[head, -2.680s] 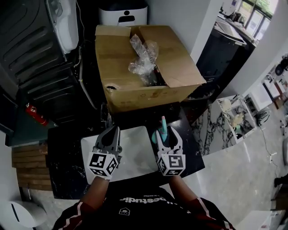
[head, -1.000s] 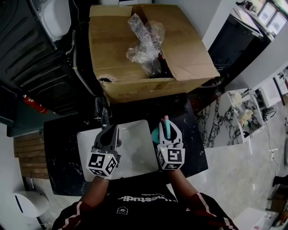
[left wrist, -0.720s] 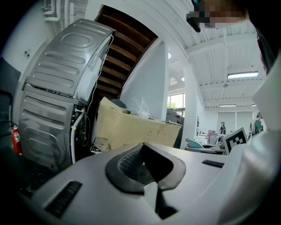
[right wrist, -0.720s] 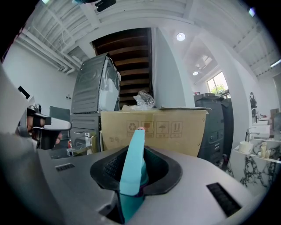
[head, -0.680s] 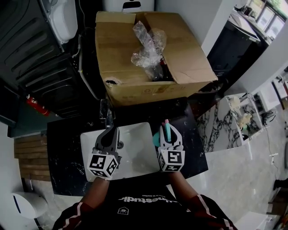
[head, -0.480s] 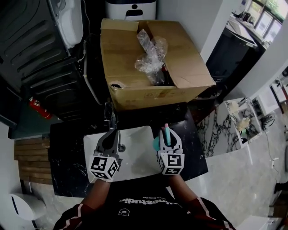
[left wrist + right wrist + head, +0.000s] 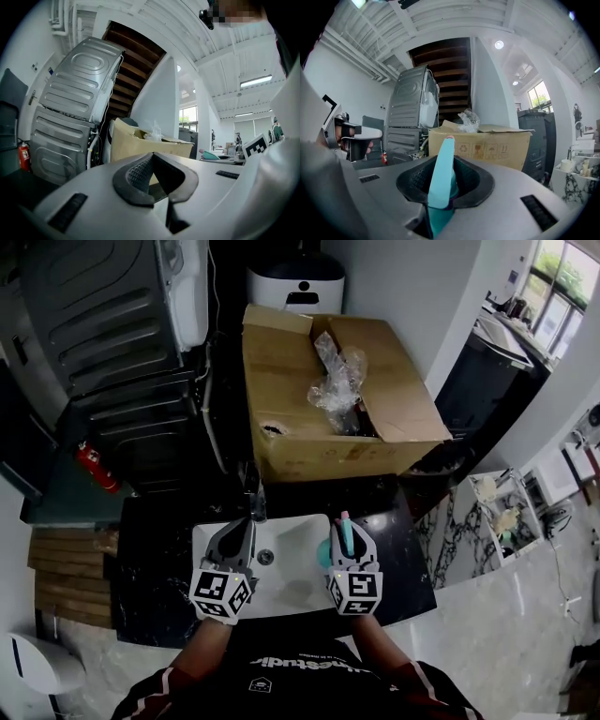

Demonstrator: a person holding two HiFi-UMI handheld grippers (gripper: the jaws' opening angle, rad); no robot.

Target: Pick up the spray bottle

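Note:
The spray bottle (image 7: 340, 534) is teal with a pink tip. It stands upright between the jaws of my right gripper (image 7: 344, 523), which is shut on it above the right side of the white sink (image 7: 291, 573). In the right gripper view the bottle's teal nozzle (image 7: 443, 171) rises out of the dark pads of that gripper (image 7: 446, 164). My left gripper (image 7: 244, 524) hovers over the sink's left side near the faucet (image 7: 255, 504). Its jaws meet at the tips with nothing between them, as the left gripper view shows (image 7: 152, 157).
An open cardboard box (image 7: 309, 432) with crumpled plastic wrap (image 7: 339, 381) stands just behind the black counter (image 7: 155, 549). A grey appliance (image 7: 103, 306) and a red fire extinguisher (image 7: 92, 465) are at the left. A white device (image 7: 295, 282) sits behind the box.
Both grippers have risen a little over the sink, side by side, and the bottle has stayed in the right one. The head view has shifted and shows more of the back.

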